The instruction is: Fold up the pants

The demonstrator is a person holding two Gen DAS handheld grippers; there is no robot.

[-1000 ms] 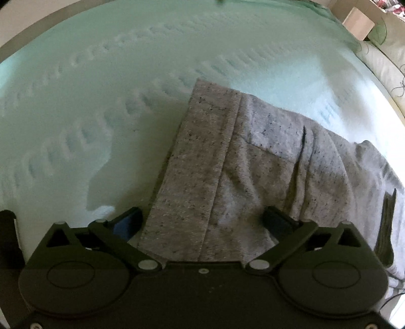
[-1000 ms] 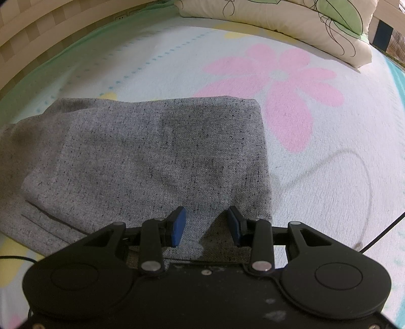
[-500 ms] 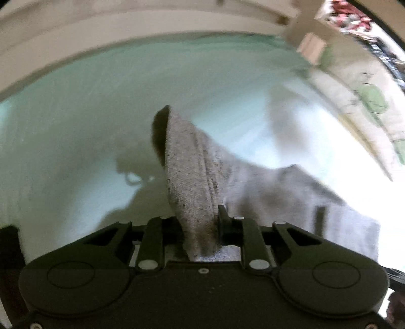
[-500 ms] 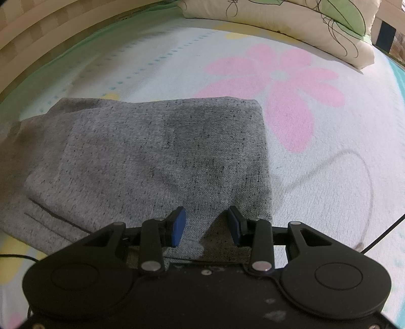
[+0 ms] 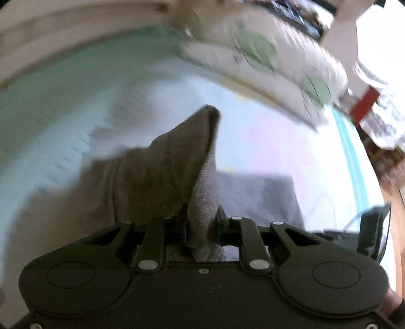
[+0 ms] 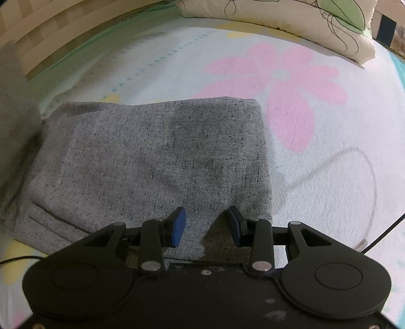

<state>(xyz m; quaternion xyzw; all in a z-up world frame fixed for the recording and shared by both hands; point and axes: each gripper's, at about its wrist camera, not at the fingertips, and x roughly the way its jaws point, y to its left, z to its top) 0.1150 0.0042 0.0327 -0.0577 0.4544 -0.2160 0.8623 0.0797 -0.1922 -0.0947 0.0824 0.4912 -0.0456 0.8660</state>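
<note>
Grey speckled pants (image 6: 157, 157) lie folded on the bed sheet (image 6: 329, 151). My right gripper (image 6: 206, 222) stands over their near edge, jaws half apart and the blue pads (image 6: 177, 227) not pinching the cloth. My left gripper (image 5: 201, 222) is shut on a bunched end of the pants (image 5: 162, 172), raised off the bed so the cloth peaks in front of the camera. Beyond it lies the folded part (image 5: 255, 194). In the right wrist view the raised cloth (image 6: 15, 101) shows blurred at the left edge.
A leaf-print pillow (image 6: 291, 20) lies along the head of the bed, also blurred in the left wrist view (image 5: 265, 58). A thin black cable (image 6: 379, 235) crosses the sheet at the right. A pink flower print (image 6: 286, 83) sits beyond the pants.
My left gripper closed on the pants' end, lifted it off the sheet and swung it toward the pillow side. The right gripper stayed where it was.
</note>
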